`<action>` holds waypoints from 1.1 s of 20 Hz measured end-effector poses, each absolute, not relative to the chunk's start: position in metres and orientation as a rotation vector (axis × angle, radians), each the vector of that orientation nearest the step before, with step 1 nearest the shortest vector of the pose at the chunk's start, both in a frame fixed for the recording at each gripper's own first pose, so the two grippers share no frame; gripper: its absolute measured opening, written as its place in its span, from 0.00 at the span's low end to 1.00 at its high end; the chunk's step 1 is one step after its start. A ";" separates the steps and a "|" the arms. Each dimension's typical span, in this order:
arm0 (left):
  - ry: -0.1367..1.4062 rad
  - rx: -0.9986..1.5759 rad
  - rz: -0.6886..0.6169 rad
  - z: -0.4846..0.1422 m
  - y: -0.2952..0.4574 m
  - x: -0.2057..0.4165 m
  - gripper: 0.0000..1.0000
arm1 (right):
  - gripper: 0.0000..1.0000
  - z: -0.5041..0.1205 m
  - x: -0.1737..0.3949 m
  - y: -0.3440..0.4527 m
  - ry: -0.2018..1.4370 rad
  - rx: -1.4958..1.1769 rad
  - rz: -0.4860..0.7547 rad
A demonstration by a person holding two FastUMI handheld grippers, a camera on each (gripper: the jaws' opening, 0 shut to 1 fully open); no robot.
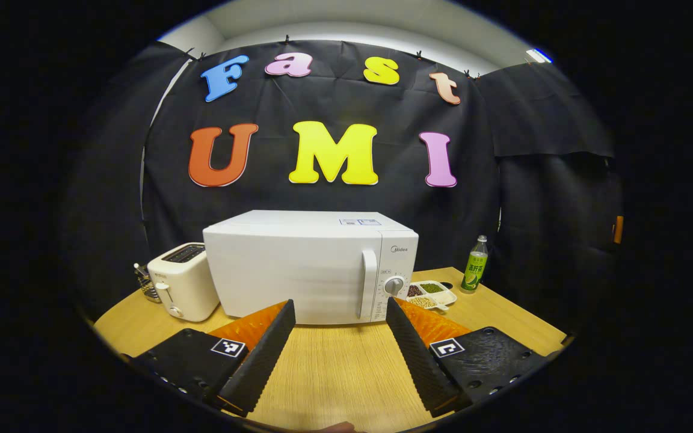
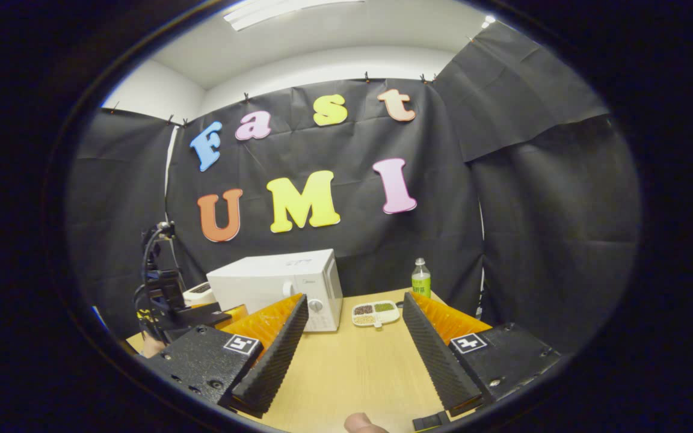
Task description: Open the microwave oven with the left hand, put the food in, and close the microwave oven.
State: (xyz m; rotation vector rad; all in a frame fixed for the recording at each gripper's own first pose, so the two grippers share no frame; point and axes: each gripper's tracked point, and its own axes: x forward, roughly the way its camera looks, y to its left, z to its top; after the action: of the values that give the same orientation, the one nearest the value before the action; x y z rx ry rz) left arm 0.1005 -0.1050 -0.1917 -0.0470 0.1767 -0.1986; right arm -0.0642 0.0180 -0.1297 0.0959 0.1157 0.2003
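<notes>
A closed white microwave (image 1: 310, 264) stands at the back of the wooden tabletop (image 1: 346, 367), a toaster (image 1: 183, 288) at its left and a divided food tray (image 1: 432, 293) beside a green bottle (image 1: 475, 266) at its right, while the left claw (image 1: 340, 355) and right claw (image 2: 352, 355) hover wide open, holding nothing.

1 microwave (image 1: 298, 267), 1 toaster (image 1: 182, 288), 1 bottle (image 1: 475, 265), 1 food tray (image 1: 432, 294), 2 grippers (image 1: 340, 352).

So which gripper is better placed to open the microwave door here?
Left. The left gripper is open and faces the microwave squarely, its handle just ahead. The right gripper sits farther back and off to the side, nearer the food tray.
</notes>
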 end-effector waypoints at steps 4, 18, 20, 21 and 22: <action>0.082 -0.011 -0.166 -0.115 -0.079 0.041 0.95 | 1.00 -0.082 -0.078 0.018 0.051 0.098 0.190; -0.063 0.008 -0.136 -0.012 -0.022 -0.096 0.95 | 0.91 -0.013 -0.138 -0.005 -0.096 0.009 0.090; -0.074 0.011 -0.104 -0.020 -0.012 -0.109 0.95 | 1.00 -0.019 -0.148 0.002 -0.098 -0.005 0.106; -0.067 0.018 -0.113 -0.030 -0.014 -0.117 0.95 | 0.91 -0.019 -0.152 0.006 -0.099 -0.015 0.117; -0.064 0.003 -0.110 -0.036 -0.016 -0.123 0.95 | 0.91 -0.020 -0.153 0.007 -0.100 -0.025 0.122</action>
State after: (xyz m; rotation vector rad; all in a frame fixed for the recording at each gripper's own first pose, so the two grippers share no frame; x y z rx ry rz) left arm -0.1231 -0.0159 -0.0363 0.0031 -0.0645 -0.1103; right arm -0.1534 0.0070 -0.0195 -0.0250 -0.1005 0.1219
